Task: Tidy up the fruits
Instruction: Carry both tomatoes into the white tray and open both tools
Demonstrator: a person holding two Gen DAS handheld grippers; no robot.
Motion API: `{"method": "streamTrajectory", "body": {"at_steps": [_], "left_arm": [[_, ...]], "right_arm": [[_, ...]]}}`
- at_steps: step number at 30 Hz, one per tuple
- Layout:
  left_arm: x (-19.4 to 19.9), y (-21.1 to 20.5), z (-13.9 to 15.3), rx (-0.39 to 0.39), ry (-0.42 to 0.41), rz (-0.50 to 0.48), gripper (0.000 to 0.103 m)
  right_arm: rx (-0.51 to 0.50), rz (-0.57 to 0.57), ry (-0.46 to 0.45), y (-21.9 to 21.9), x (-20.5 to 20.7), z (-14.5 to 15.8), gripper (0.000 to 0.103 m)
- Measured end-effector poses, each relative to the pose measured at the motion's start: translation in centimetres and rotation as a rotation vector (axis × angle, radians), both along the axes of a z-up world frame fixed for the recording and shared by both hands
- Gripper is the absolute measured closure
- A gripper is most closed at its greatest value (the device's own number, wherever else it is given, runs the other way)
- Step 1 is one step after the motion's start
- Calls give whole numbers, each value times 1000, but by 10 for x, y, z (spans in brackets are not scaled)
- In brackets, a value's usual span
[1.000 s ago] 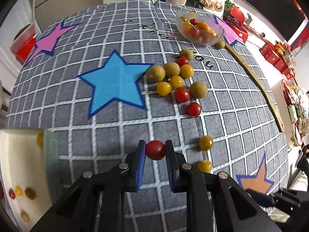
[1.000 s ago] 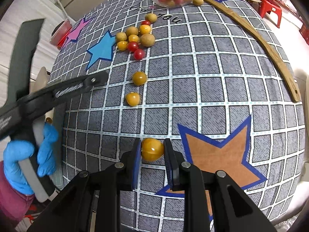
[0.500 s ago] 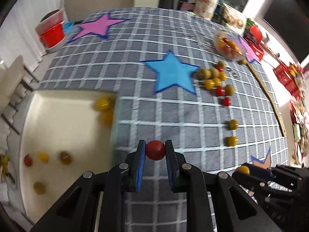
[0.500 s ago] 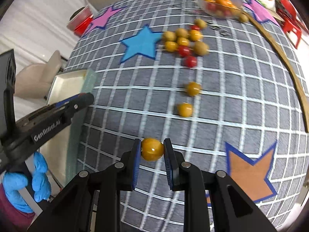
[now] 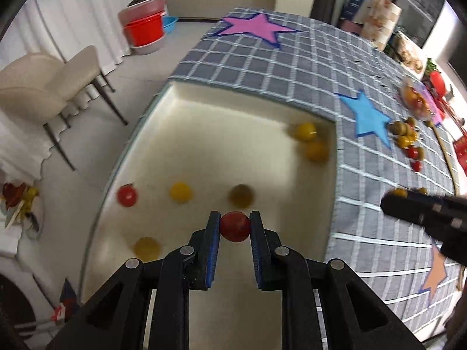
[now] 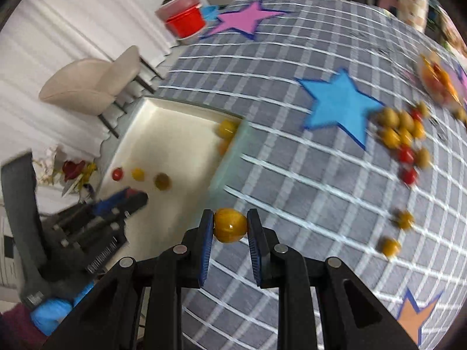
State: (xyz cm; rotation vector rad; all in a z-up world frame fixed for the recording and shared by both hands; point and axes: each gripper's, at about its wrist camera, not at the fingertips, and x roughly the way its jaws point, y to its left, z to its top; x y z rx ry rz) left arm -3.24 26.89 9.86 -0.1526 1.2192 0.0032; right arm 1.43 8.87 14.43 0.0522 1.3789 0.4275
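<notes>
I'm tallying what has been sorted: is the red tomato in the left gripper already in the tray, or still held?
Held. The red tomato sits pinched between the left gripper's blue pads, above the tray.

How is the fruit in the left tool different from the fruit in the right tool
The red fruit in the left tool is deep red and round; the yellow fruit in the right tool is amber and a little wider. The red fruit hangs over the white tray, while the yellow fruit is over the checked cloth beside it. Both are small, glossy and pinched between blue pads.
</notes>
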Motion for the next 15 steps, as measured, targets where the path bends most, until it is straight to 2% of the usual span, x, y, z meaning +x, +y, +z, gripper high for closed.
{"method": "streamTrajectory", "body": {"at_steps": [6, 15], "left_arm": [[1, 15, -22, 18, 33, 31, 82], [-4, 17, -36, 19, 58, 36, 82]], "right_arm": [[4, 49, 17, 44, 26, -19, 78], [-50, 79, 79, 74, 47, -61, 78]]}}
